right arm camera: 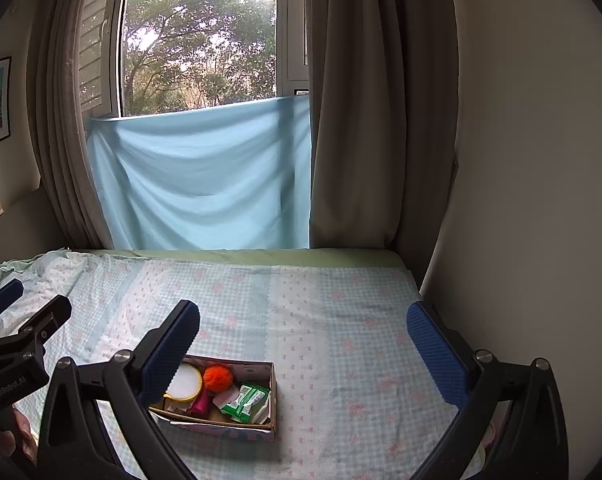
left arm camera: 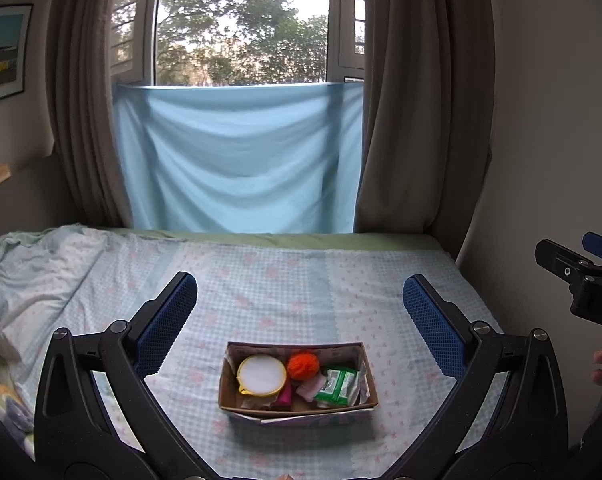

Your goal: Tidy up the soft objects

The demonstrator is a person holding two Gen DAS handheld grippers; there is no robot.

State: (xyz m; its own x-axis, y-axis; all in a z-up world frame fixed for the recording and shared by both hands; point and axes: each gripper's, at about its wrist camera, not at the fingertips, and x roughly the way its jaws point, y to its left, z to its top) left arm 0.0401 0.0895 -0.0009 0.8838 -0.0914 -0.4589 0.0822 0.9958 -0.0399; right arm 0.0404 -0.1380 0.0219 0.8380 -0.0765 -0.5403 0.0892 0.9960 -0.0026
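Note:
A cardboard box (left arm camera: 366,364) sits on the bed, also in the right wrist view (right arm camera: 272,392). In it lie a round white pad with a yellow rim (left arm camera: 261,374), an orange pom-pom (left arm camera: 303,365), a green tissue pack (left arm camera: 338,386) and a pink item (left arm camera: 283,396). My left gripper (left arm camera: 299,312) is open and empty, held above and before the box. My right gripper (right arm camera: 303,340) is open and empty, above the box's right side; the box lies under its left finger (right arm camera: 169,354).
The bed (left arm camera: 285,276) has a light checked sheet, with a rumpled blanket (left arm camera: 29,280) at the left. A blue cloth (left arm camera: 241,160) and brown curtains (left arm camera: 413,100) hang at the window behind. A wall (right arm camera: 541,200) borders the bed's right side.

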